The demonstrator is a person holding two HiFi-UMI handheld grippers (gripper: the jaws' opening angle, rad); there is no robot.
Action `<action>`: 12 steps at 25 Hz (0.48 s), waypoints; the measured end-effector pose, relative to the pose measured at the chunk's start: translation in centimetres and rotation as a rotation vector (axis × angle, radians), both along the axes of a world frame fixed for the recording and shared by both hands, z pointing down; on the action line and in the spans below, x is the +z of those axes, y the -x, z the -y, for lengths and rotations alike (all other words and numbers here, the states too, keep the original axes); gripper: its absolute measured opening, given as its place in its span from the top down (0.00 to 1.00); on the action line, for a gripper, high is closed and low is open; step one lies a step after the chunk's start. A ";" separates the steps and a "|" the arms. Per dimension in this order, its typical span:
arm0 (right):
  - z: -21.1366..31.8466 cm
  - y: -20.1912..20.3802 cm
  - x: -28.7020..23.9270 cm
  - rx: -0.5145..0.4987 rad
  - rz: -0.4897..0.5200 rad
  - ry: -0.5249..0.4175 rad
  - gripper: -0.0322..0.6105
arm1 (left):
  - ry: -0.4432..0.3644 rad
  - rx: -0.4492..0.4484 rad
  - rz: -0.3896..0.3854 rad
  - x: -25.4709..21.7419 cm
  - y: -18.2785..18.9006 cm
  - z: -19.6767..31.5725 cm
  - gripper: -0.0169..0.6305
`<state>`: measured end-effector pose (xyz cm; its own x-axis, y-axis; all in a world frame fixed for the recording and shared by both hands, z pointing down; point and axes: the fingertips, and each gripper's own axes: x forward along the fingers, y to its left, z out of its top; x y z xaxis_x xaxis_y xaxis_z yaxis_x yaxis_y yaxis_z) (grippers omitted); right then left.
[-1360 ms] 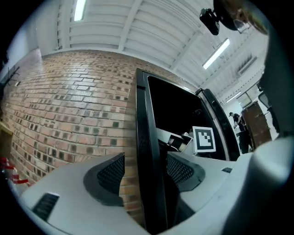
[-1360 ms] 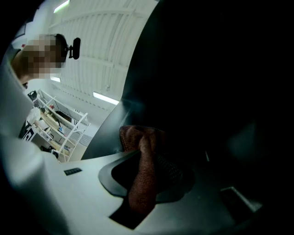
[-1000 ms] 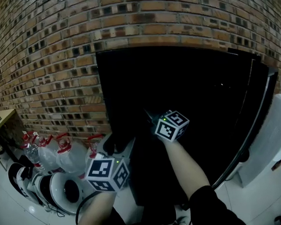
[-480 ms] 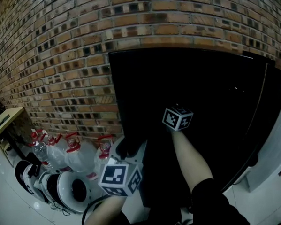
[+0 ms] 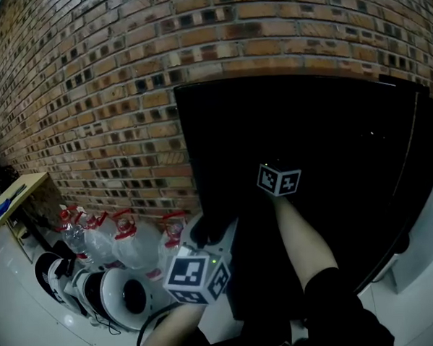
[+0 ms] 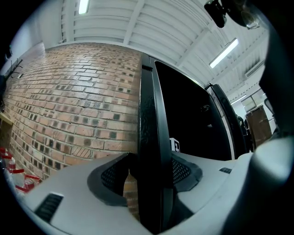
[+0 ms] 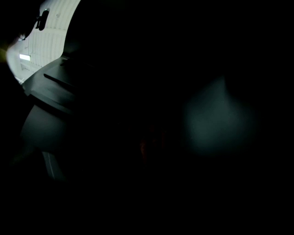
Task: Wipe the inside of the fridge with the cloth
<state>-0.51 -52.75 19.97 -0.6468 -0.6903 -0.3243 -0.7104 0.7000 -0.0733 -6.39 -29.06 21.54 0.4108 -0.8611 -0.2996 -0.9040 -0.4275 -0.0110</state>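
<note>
Clamping the black fridge panel (image 6: 149, 114), the left tool (image 6: 148, 170) has just closed; right forearm (image 5: 303, 240) stretches inside.

One black fridge (image 5: 309, 142) on show, and two tongs to count, the left tongs (image 6: 149, 172) and the right tongs (image 5: 277, 174). Down on the floor, water jugs (image 5: 133, 245) with red caps, four that I can count for certain, then two, maybe three white round appliances (image 5: 111, 297), and one wooden worktop (image 5: 15, 197)

The pale grey left gripper (image 6: 149, 170) has dark mesh pads (image 6: 112, 173); marker cubes (image 5: 196, 277) are black-and-white; right sleeve (image 5: 332, 300) black.
</note>
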 end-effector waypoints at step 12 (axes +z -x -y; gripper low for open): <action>-16.8 -2.8 0.4 -0.363 0.148 -0.199 0.80 | -0.017 -0.005 0.062 0.3 0.1 -0.3 0.59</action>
<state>2.32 -35.91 20.41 -0.7723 -0.3418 -0.5354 -0.4078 0.9131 0.0053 -6.52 -28.75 21.87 0.4251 -0.8581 -0.2882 -0.9033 -0.4226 -0.0740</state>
